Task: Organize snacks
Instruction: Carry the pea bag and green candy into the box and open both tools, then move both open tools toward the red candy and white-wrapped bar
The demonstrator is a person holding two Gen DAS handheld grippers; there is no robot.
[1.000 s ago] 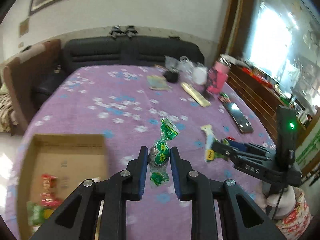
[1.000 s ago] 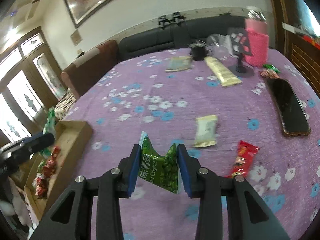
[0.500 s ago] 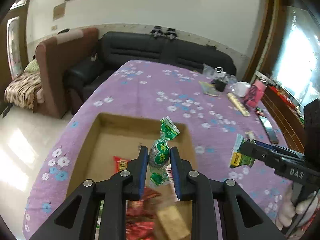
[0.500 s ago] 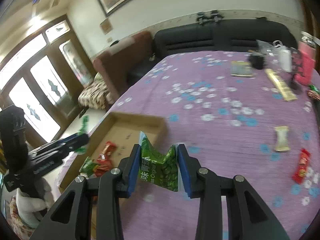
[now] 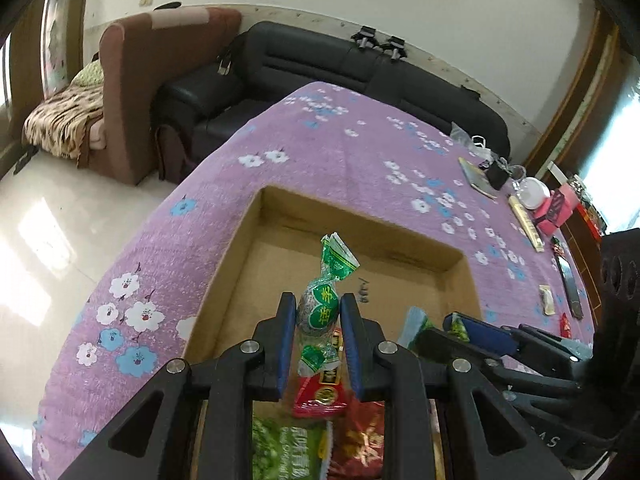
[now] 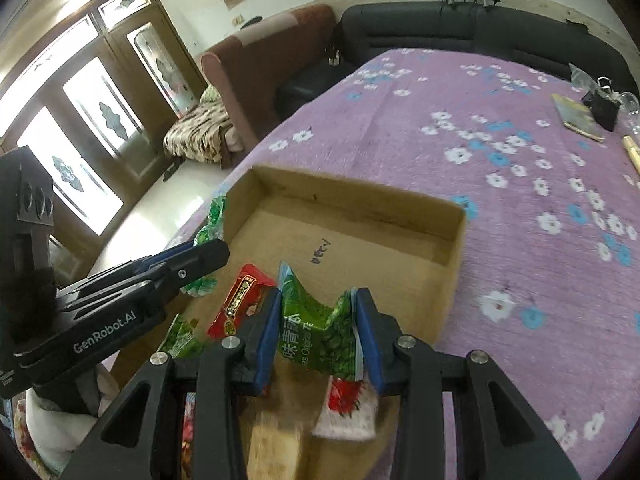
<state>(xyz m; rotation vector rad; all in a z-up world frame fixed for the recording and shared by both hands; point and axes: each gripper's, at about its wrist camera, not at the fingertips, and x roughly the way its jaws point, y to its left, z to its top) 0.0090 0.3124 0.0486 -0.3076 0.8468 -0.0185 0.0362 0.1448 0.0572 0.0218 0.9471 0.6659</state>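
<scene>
Carried in from the open tablecloth to hang over the cardboard box (image 5: pixel 244 256), left gripper (image 5: pixel 319 322) clamped on a green twist-wrapped candy (image 5: pixel 320 312), right gripper (image 6: pixel 316 330) pinching a green pea packet (image 6: pixel 320 332); several snacks boxed, both loads unreleased, strays left at 3 o'clock.
</scene>
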